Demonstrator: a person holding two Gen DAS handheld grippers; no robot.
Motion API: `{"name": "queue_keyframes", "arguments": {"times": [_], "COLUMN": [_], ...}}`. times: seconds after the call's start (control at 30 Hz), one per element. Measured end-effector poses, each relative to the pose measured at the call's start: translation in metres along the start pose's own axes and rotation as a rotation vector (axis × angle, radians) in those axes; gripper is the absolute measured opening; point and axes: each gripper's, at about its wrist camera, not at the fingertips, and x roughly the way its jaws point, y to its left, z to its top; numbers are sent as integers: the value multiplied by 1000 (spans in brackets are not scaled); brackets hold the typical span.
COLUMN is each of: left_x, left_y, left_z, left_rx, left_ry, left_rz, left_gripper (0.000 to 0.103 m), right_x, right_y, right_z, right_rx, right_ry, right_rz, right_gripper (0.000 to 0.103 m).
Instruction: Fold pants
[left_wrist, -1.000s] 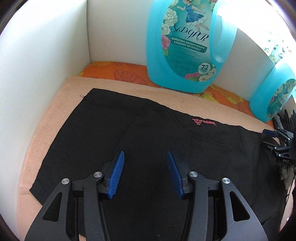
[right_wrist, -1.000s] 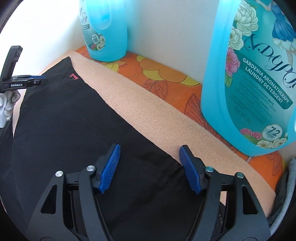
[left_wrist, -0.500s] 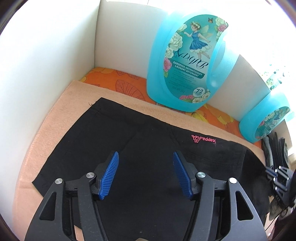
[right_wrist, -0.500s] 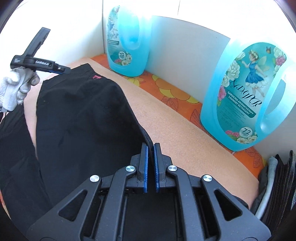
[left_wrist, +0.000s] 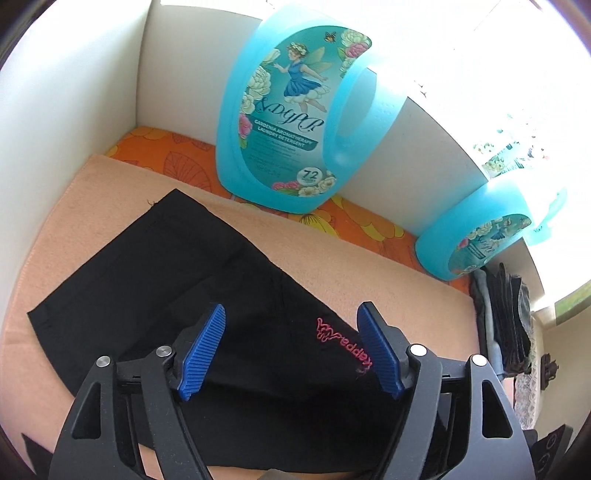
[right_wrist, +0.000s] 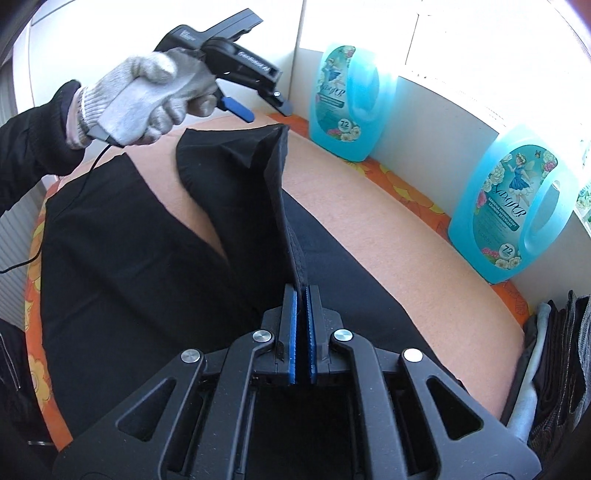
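Pants (right_wrist: 122, 258): black, spread on peach mat (right_wrist: 388, 229), one edge lifted and carried over the rest. Fold begun, not laid down (judged).
Right gripper (right_wrist: 303, 295): jaws clamped on lifted edge.
Left gripper (left_wrist: 291, 347): jaws just been opening, nothing gripped, held above pants.
Remaining: lay fold flat, fold again.

Both grippers (right_wrist: 303, 325) are black frames with silver screws and ribbed blue pads (left_wrist: 203, 354); a grey knit glove (right_wrist: 147, 99), black sleeve (right_wrist: 33, 144) and thin black cable (right_wrist: 40, 243) show.
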Motion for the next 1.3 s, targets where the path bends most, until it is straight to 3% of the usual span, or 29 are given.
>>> {"name": "queue_keyframes", "arguments": {"times": [0.23,0.57,0.67,0.7,0.77,0.83,0.87,1.1,1.2,1.3], "left_x": [20,48,52,53,53,51,48,16,-5,-24], "left_y": [-14,-38,-34,-31,-24,-17,-15,-9,-6,-1], "left_z": [-15,-32,-33,-34,-35,-37,-38,-43,-46,-46], "left_rx": [-8,53,44,31,2,-10,-11,-6,-8,-22], "left_ry": [121,199,190,186,183,162,146,33,-19,-57], "left_rz": [32,149,166,159,144,141,141,92,72,55], "left_gripper": [74,74,67,60,45,16,11,4,3,3], "right_x": [-1,-7,-11,-13,-16,-22,-24,-38,-42,-43], "right_y": [46,90,92,91,89,87,86,70,56,44], "right_z": [-23,-36,-38,-39,-38,-39,-39,-32,-33,-33], "right_rx": [-83,-196,-201,-195,-189,-191,-188,-114,-58,21], "right_ry": [45,39,35,32,28,19,15,-14,-16,11], "right_rz": [12,-9,-20,-19,-23,-35,-42,-106,-77,5], "right_gripper": [5,5,5,5,5,5,5,4,4,5]}}
